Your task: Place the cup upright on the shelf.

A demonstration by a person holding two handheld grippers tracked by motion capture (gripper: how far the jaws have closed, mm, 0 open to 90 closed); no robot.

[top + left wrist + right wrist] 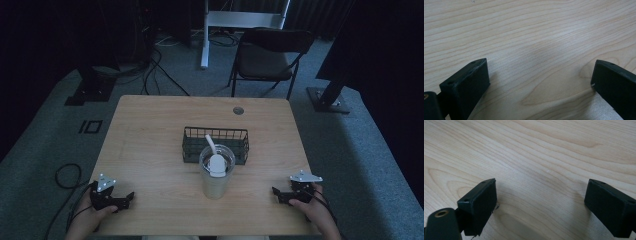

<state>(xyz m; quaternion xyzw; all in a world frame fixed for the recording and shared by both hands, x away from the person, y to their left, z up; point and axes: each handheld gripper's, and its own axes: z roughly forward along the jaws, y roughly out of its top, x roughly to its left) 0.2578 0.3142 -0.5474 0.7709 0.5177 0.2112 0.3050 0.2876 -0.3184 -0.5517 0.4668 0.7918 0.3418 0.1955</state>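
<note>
High view: both your claws, left (pixel 127 198) & right (pixel 278 194), rest spread wide w/ nothing held, cup (pixel 216 172) standing between them, so grab it high or off-center & it'll likely tip toward the basket (pixel 215 144) behind.

High view: above near edge, facing forward-down over whole counter (pixel 150 125). Both gripper views: close, angled down at counter wood.

Bare counter (pixel 150 150) either side; tumbler (pixel 216 175) mid-front, touching wire basket (pixel 216 145) behind, blocking the centre between left gripper (pixel 129 197) and right gripper (pixel 276 192)
</note>
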